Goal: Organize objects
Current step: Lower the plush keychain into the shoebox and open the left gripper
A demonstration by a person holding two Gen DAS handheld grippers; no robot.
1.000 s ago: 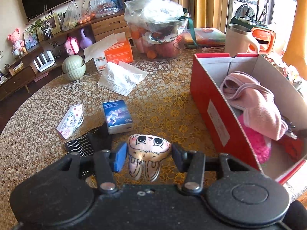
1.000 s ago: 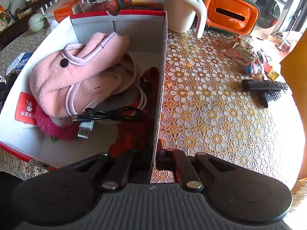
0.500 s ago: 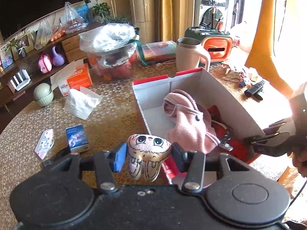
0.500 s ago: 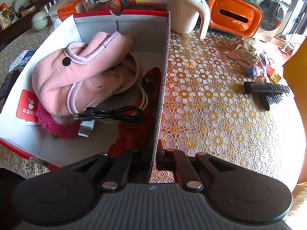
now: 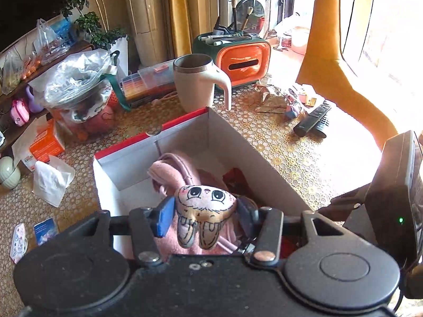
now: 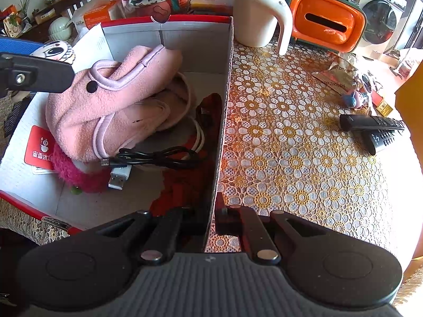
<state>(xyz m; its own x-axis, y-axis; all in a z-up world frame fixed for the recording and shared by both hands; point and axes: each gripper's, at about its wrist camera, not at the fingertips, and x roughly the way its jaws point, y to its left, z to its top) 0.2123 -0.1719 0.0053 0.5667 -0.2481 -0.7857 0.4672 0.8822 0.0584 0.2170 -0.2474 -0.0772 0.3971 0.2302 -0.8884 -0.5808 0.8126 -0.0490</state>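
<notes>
My left gripper (image 5: 205, 212) is shut on a small plush toy (image 5: 205, 211) with big cartoon eyes and holds it above the open red-and-white cardboard box (image 5: 158, 155). The toy also shows in the right wrist view (image 6: 54, 51) at the box's left side. My right gripper (image 6: 211, 216) is shut on the box's right wall (image 6: 223, 121), one finger inside, one outside. In the box lie a pink fleece garment (image 6: 113, 100), a black USB cable (image 6: 158, 155), a red fuzzy thing (image 6: 74, 171) and red cloth.
A beige mug (image 6: 257, 13) and an orange tissue holder (image 6: 325, 23) stand behind the box. Two remotes (image 6: 375, 129) and wrappers lie on the right of the lace tablecloth. A tissue (image 5: 51, 179), a blue pack (image 5: 45, 231) and a bagged bowl (image 5: 79, 87) are on the left.
My left gripper has carried the plush toy rightward from the table to above the box. The right gripper has kept its hold on the box wall.
</notes>
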